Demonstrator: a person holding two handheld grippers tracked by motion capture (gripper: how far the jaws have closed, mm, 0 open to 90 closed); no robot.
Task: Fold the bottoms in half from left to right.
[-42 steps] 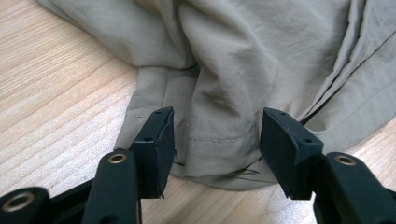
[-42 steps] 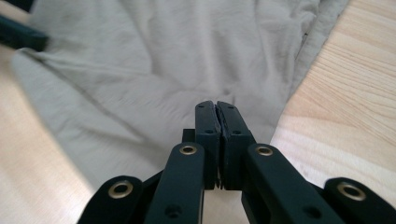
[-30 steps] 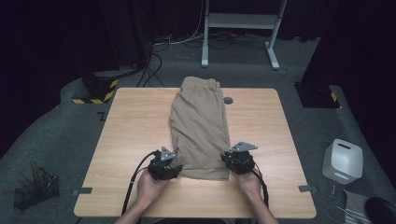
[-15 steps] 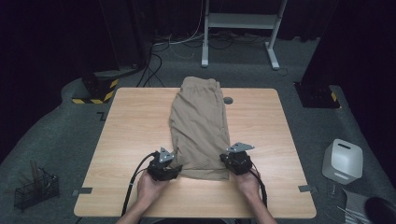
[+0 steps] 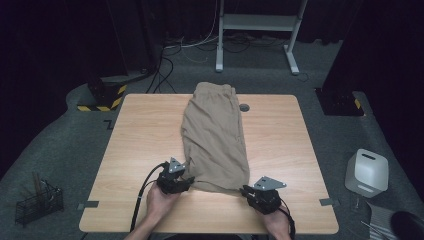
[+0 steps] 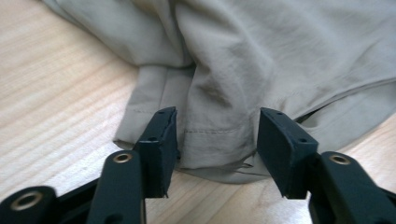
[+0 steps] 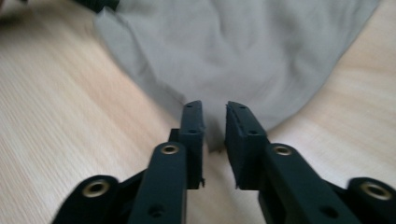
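Khaki shorts (image 5: 215,135), plain, unlabelled

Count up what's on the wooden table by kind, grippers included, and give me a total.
Khaki shorts: 1
Round grey disc beside the shorts: 1
Grippers: 2, the left gripper and the right gripper, both at the shorts' near hem
Total: 4

Dark lab studio, black curtains (image 5: 60,45), floor cables (image 5: 200,47), wooden table (image 5: 145,130)
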